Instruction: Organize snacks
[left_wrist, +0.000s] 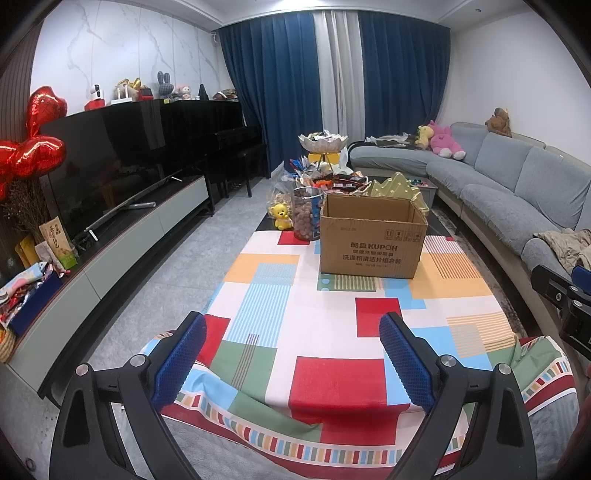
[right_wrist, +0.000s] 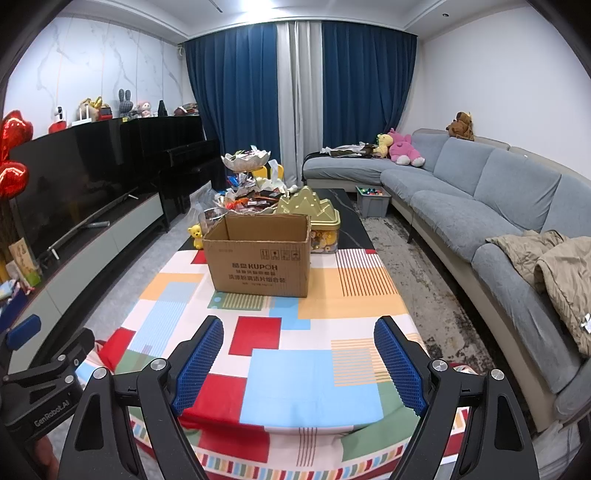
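On the far half of the table, behind the open cardboard box (right_wrist: 258, 254), lies the heap of snacks (right_wrist: 255, 201).

Both the left gripper (left_wrist: 291, 354) and the right gripper (right_wrist: 299, 358) hover over the near edge of the patterned tablecloth (right_wrist: 314, 373), jaws wide apart and empty. Wrapped snacks look light, crinkly and slippery; I judge a gentle pinch across the flat middle of a packet best. By contrast, the clear jar (left_wrist: 304, 214) of round treats, left of the box, seems heavy and smooth, so grasp it low around its body.
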